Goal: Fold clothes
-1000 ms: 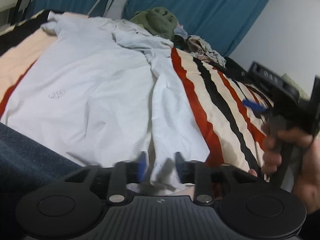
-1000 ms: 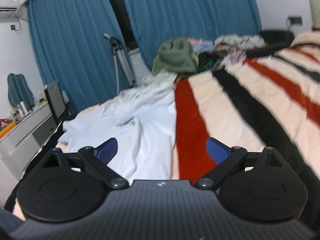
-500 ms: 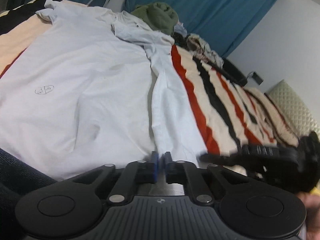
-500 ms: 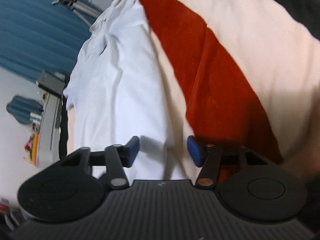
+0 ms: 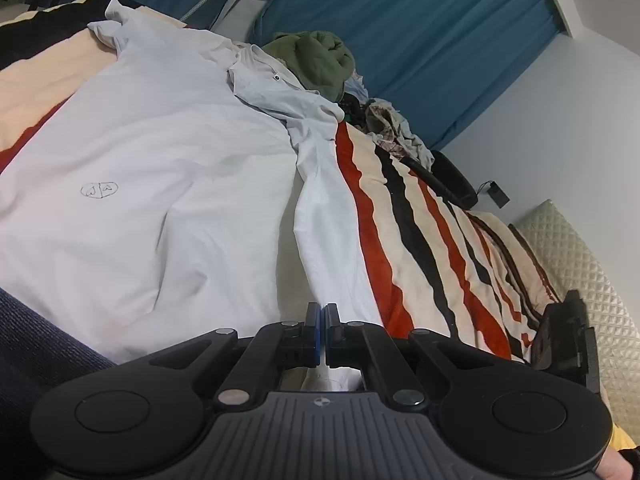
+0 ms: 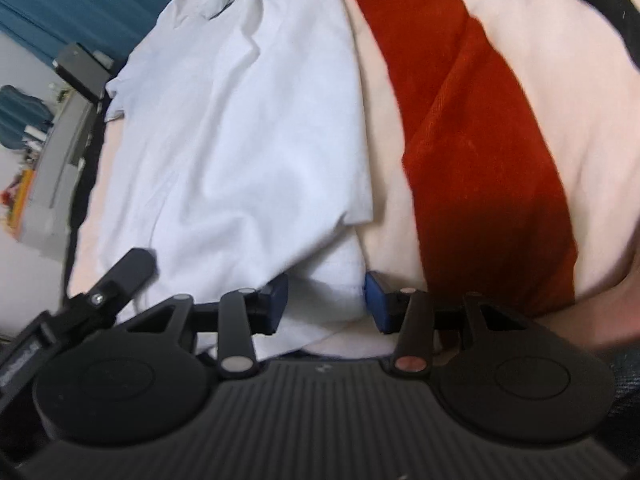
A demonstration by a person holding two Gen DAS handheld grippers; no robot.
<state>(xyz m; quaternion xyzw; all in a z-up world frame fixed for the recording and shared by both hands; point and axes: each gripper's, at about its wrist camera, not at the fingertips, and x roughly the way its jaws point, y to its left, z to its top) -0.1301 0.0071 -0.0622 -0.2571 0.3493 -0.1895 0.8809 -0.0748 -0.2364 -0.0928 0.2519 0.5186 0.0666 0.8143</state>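
Observation:
A white polo shirt lies spread on the striped blanket, collar at the far end, its right side folded into a long strip. My left gripper is shut on the near hem of the shirt. In the right wrist view the same shirt fills the left half. My right gripper is open, its blue pads on either side of the shirt's near hem corner. The right gripper shows in the left wrist view at the blanket's right edge.
A green garment and a heap of other clothes lie at the far end of the bed, before blue curtains. A quilted pillow lies at right. A grey desk stands left of the bed.
My left gripper has closed on the shirt's near hem. My right gripper has swung down from looking across the room to the hem corner and narrowed around it.

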